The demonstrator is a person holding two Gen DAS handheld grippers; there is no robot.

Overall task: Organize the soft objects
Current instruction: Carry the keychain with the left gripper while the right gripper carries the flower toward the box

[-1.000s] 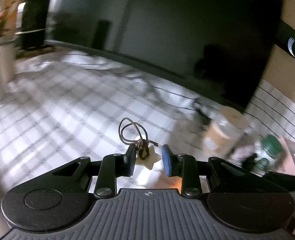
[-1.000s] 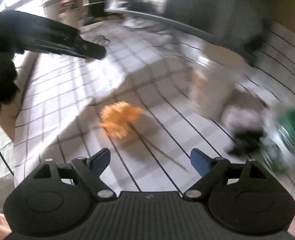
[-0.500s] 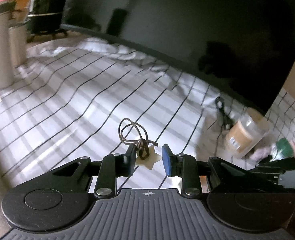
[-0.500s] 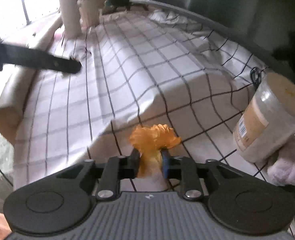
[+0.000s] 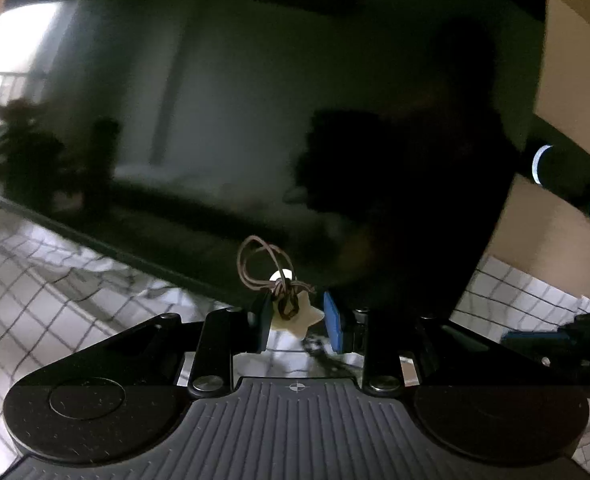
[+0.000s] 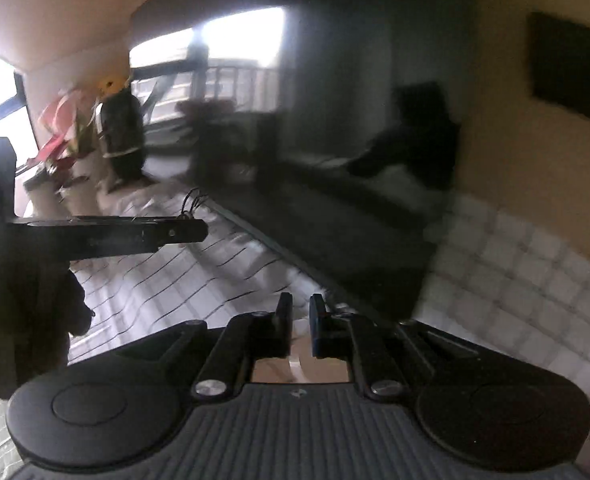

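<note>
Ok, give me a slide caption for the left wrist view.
Left gripper carrying a cream star ornament with a brown cord loop, facing a dark TV screen.

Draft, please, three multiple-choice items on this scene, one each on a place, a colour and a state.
1. Where is the star ornament?
A on the cloth; B between the left gripper's fingers; C hanging on the screen.
2. What colour is the star's cord?
A brown; B green; C red.
3. What state is the big screen in?
A showing a picture; B cracked; C dark, reflecting the room.

Answers: B, the fingers hold it clear of the checked cloth; A, brown strands loop above the star; C, only dim reflections show on the glass.
</note>
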